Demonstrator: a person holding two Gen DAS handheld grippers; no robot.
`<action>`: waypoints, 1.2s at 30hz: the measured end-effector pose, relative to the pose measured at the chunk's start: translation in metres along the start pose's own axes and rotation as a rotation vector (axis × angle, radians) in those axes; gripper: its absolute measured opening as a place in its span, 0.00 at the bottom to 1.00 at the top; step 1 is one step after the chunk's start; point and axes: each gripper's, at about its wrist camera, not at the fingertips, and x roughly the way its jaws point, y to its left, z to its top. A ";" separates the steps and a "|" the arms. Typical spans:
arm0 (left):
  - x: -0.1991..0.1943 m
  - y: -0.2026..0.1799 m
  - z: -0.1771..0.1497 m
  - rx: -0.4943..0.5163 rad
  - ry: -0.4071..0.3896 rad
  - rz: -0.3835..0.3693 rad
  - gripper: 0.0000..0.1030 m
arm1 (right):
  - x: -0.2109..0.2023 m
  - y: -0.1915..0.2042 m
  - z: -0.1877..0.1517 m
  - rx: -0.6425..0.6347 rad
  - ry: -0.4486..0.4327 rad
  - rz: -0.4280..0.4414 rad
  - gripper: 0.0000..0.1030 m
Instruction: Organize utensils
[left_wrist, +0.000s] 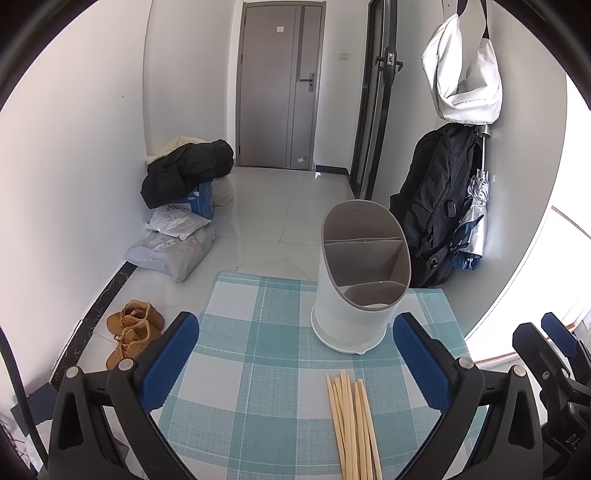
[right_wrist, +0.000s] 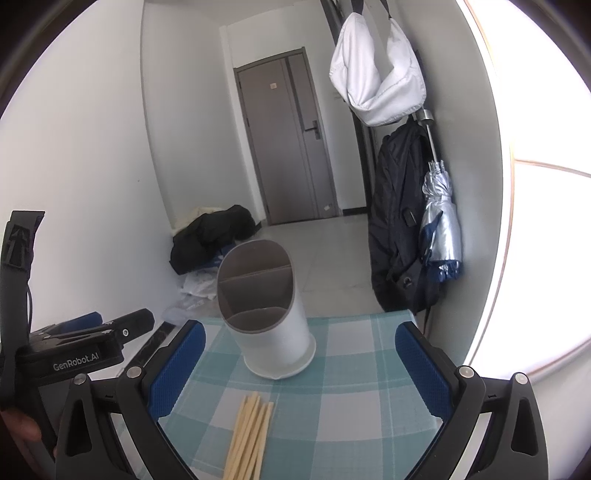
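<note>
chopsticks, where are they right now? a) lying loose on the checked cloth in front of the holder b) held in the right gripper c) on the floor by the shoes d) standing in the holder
a: the chopsticks lie in a loose bundle flat on the checked cloth, on the near side of the white holder, whose visible compartments hold no chopsticks; both grippers are open and hold nothing.

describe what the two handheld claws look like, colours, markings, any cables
Both claws, left and right, have black plastic frames with silver screws and two flat fingers faced in ribbed blue pads. The left one's body carries white "GenRobot.AI" lettering, an arrow marking and a thin black cable.
</note>
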 end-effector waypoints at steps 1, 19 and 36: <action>-0.001 0.000 0.000 0.000 -0.001 0.000 0.99 | 0.000 0.000 0.000 -0.004 -0.002 -0.002 1.00; 0.000 0.003 0.000 -0.019 0.008 -0.006 0.99 | 0.000 0.007 -0.002 -0.029 0.000 0.024 1.00; 0.000 0.005 0.000 -0.011 0.011 0.002 0.99 | 0.004 0.004 -0.004 -0.022 0.020 0.029 1.00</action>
